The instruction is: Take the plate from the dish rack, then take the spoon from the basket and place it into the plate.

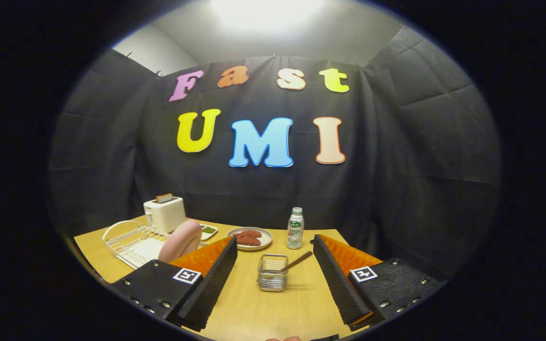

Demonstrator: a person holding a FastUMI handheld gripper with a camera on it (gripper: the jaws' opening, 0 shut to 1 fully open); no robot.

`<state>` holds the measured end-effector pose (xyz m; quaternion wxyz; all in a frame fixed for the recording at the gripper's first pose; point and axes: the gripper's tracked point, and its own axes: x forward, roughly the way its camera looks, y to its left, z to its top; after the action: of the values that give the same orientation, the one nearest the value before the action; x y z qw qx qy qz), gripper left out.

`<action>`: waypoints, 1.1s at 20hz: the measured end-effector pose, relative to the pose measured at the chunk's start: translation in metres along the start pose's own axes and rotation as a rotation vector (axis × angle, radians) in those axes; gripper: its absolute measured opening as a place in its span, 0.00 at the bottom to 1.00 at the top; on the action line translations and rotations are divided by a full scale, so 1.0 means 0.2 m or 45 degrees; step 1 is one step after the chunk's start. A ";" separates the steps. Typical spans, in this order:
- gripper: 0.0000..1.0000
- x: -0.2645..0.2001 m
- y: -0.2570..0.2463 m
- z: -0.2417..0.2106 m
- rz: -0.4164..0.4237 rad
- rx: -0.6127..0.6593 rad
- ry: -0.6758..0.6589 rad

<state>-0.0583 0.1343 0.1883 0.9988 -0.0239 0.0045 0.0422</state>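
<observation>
Right now, taken from the gripper view alone:

Claw: my gripper (275,279) stands wide open, its two fingers spread well apart, and holds nothing.

Table: a pale wooden table (273,312) runs out under and ahead of my fingers, up to the black cloth wall.

Plate: the pink plate (180,240) stands on edge at the near end of the white wire dish rack (131,241). It lies ahead and to the left, just beyond my left finger (209,279), whose top hides its lower rim. Its broad face is turned partly toward me.

Deciding relation: the plate is off to the left of the gap between my fingers, not in it, so I judge that I must swing left and come at its upper rim so that the jaws straddle the thin edge.

Basket: a small wire basket (272,272) sits straight ahead, between my fingers and a little beyond them.

Spoon: the spoon (297,261) rests in that basket, its handle leaning up and to the right, toward my right finger (341,279).

Other things: beyond the rack stands a white toaster (165,214) with a slice in it. A plate of sausages (250,238), a small bottle (295,228) and a small green dish (208,231) stand farther back.

Progress: I judge the first step not yet done, as the plate is in the rack.
</observation>
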 end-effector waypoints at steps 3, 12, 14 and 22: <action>0.99 0.08 0.17 0.10 0.075 -0.001 0.004; 0.99 0.37 0.62 0.15 0.299 -0.027 0.162; 0.99 0.45 0.69 0.10 0.321 -0.010 0.237; 0.99 0.67 0.82 -0.25 0.337 0.072 0.654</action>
<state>0.0619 0.3063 0.1284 0.9511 -0.0050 0.2615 0.1646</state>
